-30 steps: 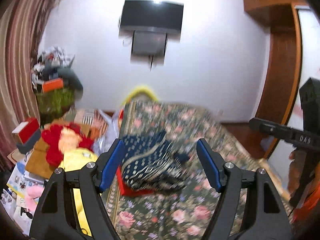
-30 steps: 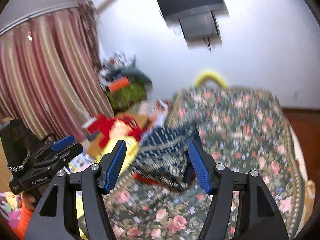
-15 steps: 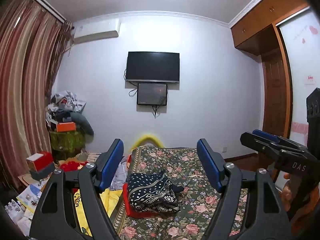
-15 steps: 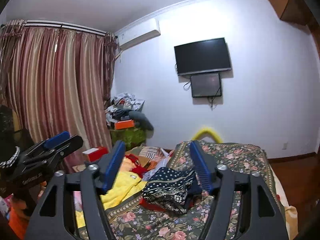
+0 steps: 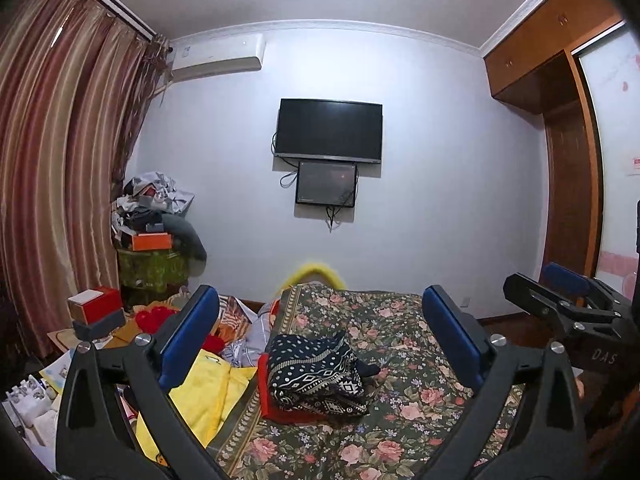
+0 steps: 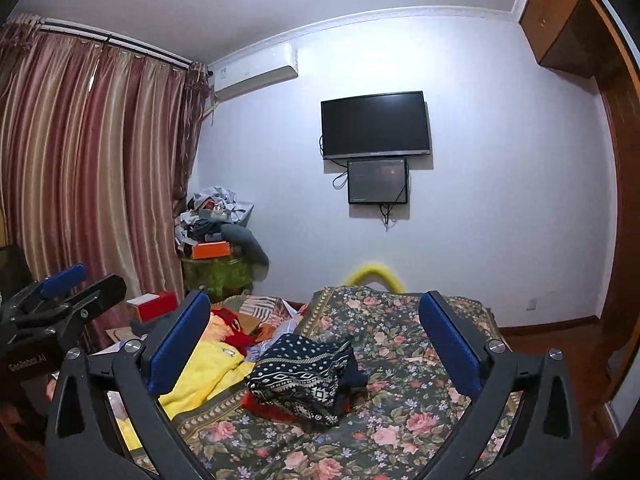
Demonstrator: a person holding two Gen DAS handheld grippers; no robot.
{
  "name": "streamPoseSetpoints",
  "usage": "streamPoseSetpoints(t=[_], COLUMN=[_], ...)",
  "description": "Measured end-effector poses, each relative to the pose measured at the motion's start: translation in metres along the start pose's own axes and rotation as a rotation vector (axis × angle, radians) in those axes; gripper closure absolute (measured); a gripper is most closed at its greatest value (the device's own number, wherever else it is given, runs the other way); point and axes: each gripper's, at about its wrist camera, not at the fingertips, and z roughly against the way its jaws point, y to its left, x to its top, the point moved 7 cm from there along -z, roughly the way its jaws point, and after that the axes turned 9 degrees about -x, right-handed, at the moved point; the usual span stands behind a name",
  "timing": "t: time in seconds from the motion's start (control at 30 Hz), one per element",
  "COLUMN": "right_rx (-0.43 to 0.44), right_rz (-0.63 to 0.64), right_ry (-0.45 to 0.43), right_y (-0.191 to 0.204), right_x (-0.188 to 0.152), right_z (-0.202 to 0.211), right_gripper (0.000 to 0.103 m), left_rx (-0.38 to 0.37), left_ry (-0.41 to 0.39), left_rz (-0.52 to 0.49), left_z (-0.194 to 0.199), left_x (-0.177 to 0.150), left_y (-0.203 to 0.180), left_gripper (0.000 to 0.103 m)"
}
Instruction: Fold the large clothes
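A folded navy patterned garment [image 5: 316, 372] lies on a red garment [image 5: 280, 410] on the floral bedspread [image 5: 400, 412]; it also shows in the right wrist view [image 6: 300, 376]. My left gripper [image 5: 320, 336] is open and empty, held well back from and above the pile. My right gripper [image 6: 316, 340] is open and empty, also apart from the pile. The right gripper's body shows at the right edge of the left wrist view [image 5: 568, 316], and the left gripper's body at the left edge of the right wrist view [image 6: 60, 304].
A yellow cloth [image 5: 204, 392] and red items [image 5: 156, 316] lie left of the bed. A cluttered stand [image 5: 156, 240] is by the curtains [image 5: 48, 184]. A TV [image 5: 328, 130] hangs on the far wall. A wooden wardrobe [image 5: 568, 140] stands right.
Both grippers have tilted up and drawn back from the bed. The folded pile now sits lower and smaller in both views, and the wall and ceiling fill more of them.
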Motion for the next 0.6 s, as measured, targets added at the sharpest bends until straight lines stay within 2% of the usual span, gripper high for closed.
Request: streamPoseSetpoints(t=[0.6], right_rx=[-0.001], right_rz=[0.018], right_ry=[0.042], right_y=[0.001], right_x=[-0.007], right_z=[0.003], right_gripper=[0.0], left_rx=[0.01], left_ry=[0.045], left_rz=[0.006], left_z=[-0.01], left_x=[-0.017], left_y=[0.003], left_gripper=[0.0])
